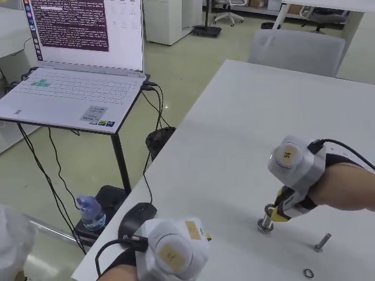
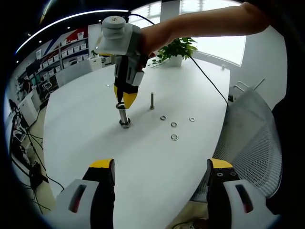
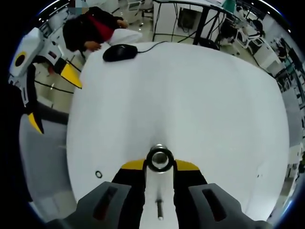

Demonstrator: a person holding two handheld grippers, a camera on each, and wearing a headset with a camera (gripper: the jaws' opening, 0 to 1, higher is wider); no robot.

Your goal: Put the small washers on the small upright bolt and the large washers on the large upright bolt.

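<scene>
The large upright bolt (image 1: pixel 265 223) (image 2: pixel 124 117) stands on the white table (image 1: pixel 234 146). My right gripper (image 1: pixel 275 211) (image 3: pixel 159 164) hangs right over its top, shut on a large washer (image 3: pixel 159 159). The small upright bolt (image 1: pixel 321 242) (image 2: pixel 152 100) stands just beyond. Several loose washers (image 2: pixel 174 125) lie near it, and one washer (image 1: pixel 308 273) (image 3: pixel 98 174) shows by the table's front. My left gripper (image 2: pixel 161 174) is open and holds nothing, back at the near edge of the table, well apart from the bolts.
A laptop (image 1: pixel 76 88) sits on a stand left of the table. A black mouse (image 1: pixel 136 216) (image 3: pixel 120 51) lies at the table's corner, with a water bottle (image 1: pixel 91 212) on the floor below. A grey chair (image 1: pixel 296 50) stands at the far end.
</scene>
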